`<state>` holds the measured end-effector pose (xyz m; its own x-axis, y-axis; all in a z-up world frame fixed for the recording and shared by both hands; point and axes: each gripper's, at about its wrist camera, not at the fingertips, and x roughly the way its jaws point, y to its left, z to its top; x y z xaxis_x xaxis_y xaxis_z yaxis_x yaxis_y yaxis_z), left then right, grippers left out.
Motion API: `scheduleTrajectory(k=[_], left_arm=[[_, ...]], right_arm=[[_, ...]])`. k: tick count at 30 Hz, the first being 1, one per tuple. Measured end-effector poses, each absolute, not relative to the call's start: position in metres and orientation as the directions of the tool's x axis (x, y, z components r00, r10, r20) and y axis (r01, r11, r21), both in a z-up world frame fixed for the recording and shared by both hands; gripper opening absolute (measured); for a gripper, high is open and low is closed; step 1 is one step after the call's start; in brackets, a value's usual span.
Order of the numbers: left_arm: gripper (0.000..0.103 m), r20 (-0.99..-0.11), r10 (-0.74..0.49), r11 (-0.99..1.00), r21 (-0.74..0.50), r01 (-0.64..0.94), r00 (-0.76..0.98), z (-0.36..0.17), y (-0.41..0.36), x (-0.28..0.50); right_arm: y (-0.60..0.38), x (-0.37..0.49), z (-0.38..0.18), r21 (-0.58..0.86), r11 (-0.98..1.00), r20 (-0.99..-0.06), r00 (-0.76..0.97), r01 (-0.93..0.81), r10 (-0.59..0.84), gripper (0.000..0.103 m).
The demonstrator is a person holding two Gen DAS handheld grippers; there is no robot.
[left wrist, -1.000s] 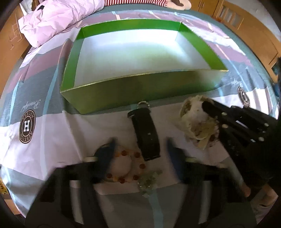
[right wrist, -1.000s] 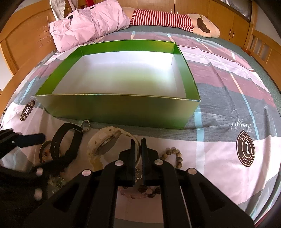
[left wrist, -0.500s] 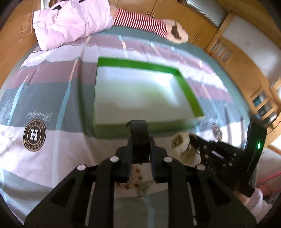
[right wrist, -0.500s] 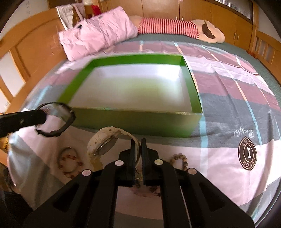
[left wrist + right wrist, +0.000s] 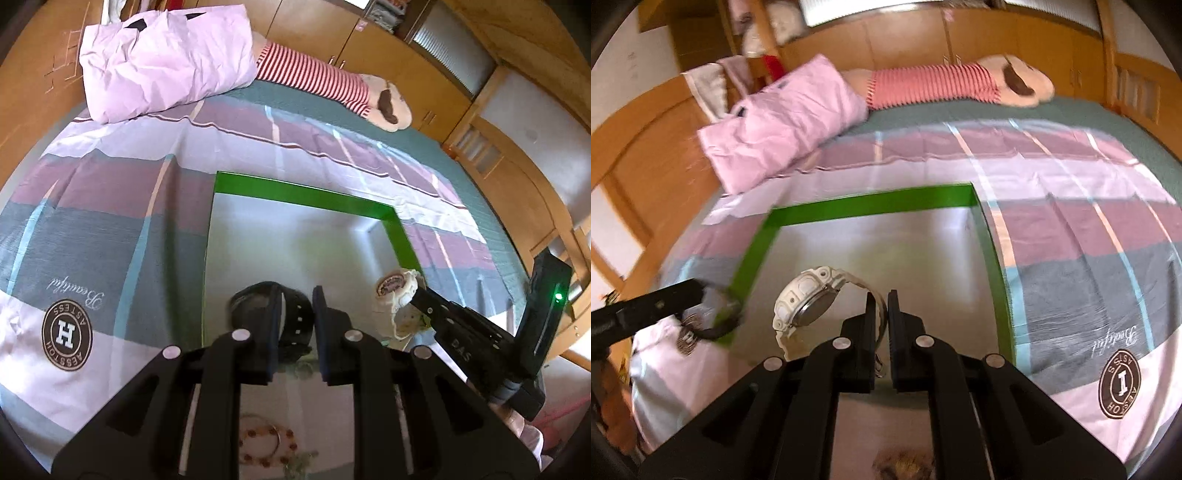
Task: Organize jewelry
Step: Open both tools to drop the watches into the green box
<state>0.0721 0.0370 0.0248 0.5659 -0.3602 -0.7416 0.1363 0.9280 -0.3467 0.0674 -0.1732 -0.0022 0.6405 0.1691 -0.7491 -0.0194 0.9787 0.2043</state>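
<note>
Black watch (image 5: 291,314) sits pinched between your left tongs (image 5: 297,306), its strap loop poking out at 10 o'clock of the tips, over the near edge of the green box (image 5: 303,195). Your right tongs (image 5: 881,314) grip the white watch (image 5: 809,302) by its strap, dial hanging at 9 o'clock. A second ago both watches lay on the bed (image 5: 110,229); your left tongs have just been closing, and both now hang above the box. The bead bracelet (image 5: 264,445) remains on the bed.

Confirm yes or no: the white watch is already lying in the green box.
No. The white watch hangs by its strap from the right gripper, held above the green box.
</note>
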Motion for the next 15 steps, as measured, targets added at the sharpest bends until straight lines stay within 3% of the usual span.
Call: scheduleTrajectory(k=[4,6,7,8,9,10,11,15], left_arm=[[0.017,-0.760,-0.347,0.931,-0.349,0.105,0.550,0.010,0.035,0.087],[0.018,-0.772,-0.342,0.934,-0.343,0.102,0.536,0.005,0.032,0.089],[0.021,-0.774,-0.336,0.936,-0.336,0.101,0.537,0.005,0.031,0.088],[0.031,-0.774,-0.329,0.939,-0.329,0.101,0.541,0.005,0.030,0.087],[0.041,-0.771,-0.321,0.942,-0.321,0.100,0.550,0.008,0.029,0.084],[0.057,-0.765,-0.316,0.943,-0.317,0.099,0.562,0.011,0.029,0.080],[0.063,-0.759,-0.315,0.943,-0.318,0.098,0.570,0.014,0.029,0.079],[0.069,-0.754,-0.328,0.942,-0.309,0.133,0.569,0.024,0.025,0.067]], right_arm=[[-0.176,0.082,-0.021,0.194,0.981,-0.784,0.603,0.012,0.147,0.009],[-0.178,0.081,-0.025,0.184,0.983,-0.786,0.603,0.018,0.136,0.028],[-0.180,0.079,-0.025,0.193,0.981,-0.782,0.607,0.025,0.139,0.045],[-0.182,0.075,-0.022,0.215,0.976,-0.771,0.619,0.033,0.149,0.052],[-0.182,0.072,-0.019,0.227,0.974,-0.765,0.624,0.030,0.159,0.052],[-0.182,0.071,-0.017,0.231,0.973,-0.763,0.625,0.024,0.166,0.052],[-0.182,0.068,-0.014,0.237,0.971,-0.759,0.626,0.016,0.175,0.052],[-0.176,0.045,-0.001,0.267,0.963,-0.749,0.620,-0.039,0.233,0.053]])
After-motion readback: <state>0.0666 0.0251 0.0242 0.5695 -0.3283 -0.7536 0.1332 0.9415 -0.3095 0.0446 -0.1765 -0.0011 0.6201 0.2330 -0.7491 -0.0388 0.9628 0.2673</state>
